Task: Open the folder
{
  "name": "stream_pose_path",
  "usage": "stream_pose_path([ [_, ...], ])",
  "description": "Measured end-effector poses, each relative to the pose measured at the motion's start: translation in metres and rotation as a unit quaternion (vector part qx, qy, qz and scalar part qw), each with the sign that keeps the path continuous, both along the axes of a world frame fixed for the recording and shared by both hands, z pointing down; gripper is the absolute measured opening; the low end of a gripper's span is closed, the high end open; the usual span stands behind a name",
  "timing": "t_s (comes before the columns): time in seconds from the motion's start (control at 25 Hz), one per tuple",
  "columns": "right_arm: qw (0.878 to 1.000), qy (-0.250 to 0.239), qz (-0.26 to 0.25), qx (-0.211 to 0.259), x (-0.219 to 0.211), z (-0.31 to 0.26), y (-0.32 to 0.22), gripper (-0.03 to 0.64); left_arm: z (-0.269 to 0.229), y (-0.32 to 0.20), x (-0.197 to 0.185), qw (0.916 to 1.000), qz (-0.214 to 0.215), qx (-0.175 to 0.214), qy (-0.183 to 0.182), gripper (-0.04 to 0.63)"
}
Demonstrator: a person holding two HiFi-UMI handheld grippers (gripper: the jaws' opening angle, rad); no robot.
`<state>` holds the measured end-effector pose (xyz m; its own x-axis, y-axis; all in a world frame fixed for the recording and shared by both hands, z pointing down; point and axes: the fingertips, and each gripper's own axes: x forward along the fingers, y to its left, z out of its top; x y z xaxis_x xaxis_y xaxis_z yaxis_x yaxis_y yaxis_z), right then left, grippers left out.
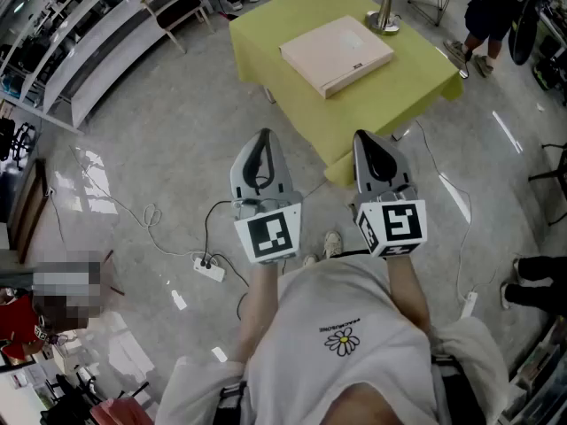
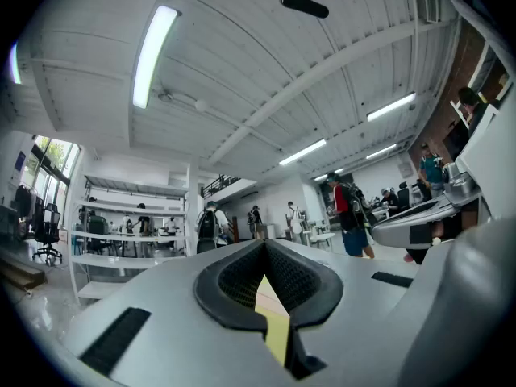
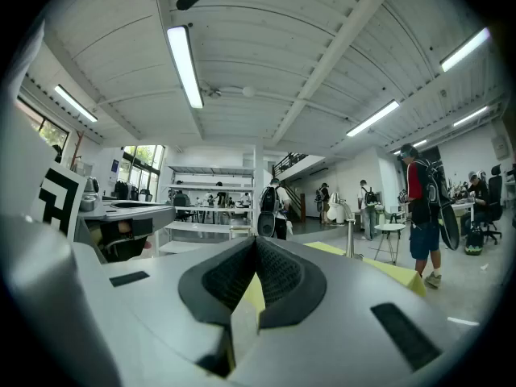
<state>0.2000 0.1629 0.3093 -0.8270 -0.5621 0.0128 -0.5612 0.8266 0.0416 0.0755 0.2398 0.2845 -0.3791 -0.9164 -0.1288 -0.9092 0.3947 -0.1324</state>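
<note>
Left tongs (image 1: 263,138) and right tongs (image 1: 365,138) are held side by side in front of the person's torso, both pointed toward the table and well short of it. Both are pressed fully together. In the left gripper view the black ribbed pads (image 2: 234,285) are seen meeting at the tip, pad on pad. The same is seen of the pads (image 3: 228,279) in the right gripper view. Yellow cloth is glimpsed through the small gap behind each pair of pads.

Scene, big to small:
- Grey polished floor (image 1: 151,149) is seen under the tongs.
- Table (image 1: 266,38) is draped in a yellow-green cloth and stands ahead of the tongs.
- White shelving (image 1: 84,47) is seen at upper left, with a chair (image 1: 175,3) just beside it.
- White T-shirt (image 1: 354,308) with a daisy print is seen at the bottom.
- Folder (image 1: 337,54) is beige and closed, and lies flat near the middle of the cloth, well apart from both tongs.
- Marker cubes are carried at the rear of the tongs, the left cube (image 1: 267,235) and the right cube (image 1: 392,226).
- Metal post (image 1: 384,16) on a round base is seen just beside the folder's far right corner.
- White power strip (image 1: 210,269) lies on the floor to the left of the left tongs, with cables run to it.
</note>
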Motion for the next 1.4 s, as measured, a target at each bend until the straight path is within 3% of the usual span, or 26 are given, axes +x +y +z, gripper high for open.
stream_pose_path([
  [0.4,1.0,-0.001,-0.015,-0.008,-0.001,0.01,-0.028,0.012,0.008,-0.02,-0.006,0.9999,-0.012,0.002,0.01,0.014],
  [0.84,0.998,-0.04,-0.036,-0.039,-0.003,0.016,-0.055,0.012,0.012,-0.033,-0.011,0.9987,-0.047,0.01,0.017,0.014],
  [1.16,0.997,-0.041,-0.046,-0.048,-0.027,0.027,-0.076,0.012,0.023,-0.044,-0.038,0.9982,-0.058,0.015,0.001,0.014],
  [1.28,0.998,-0.035,-0.042,-0.037,-0.044,0.029,-0.087,0.012,0.026,-0.056,-0.056,0.9984,-0.053,0.021,0.002,0.014],
  [1.4,1.0,-0.012,-0.028,0.006,-0.065,0.019,-0.105,0.012,0.019,-0.081,-0.082,0.9987,-0.04,0.031,0.007,0.014],
])
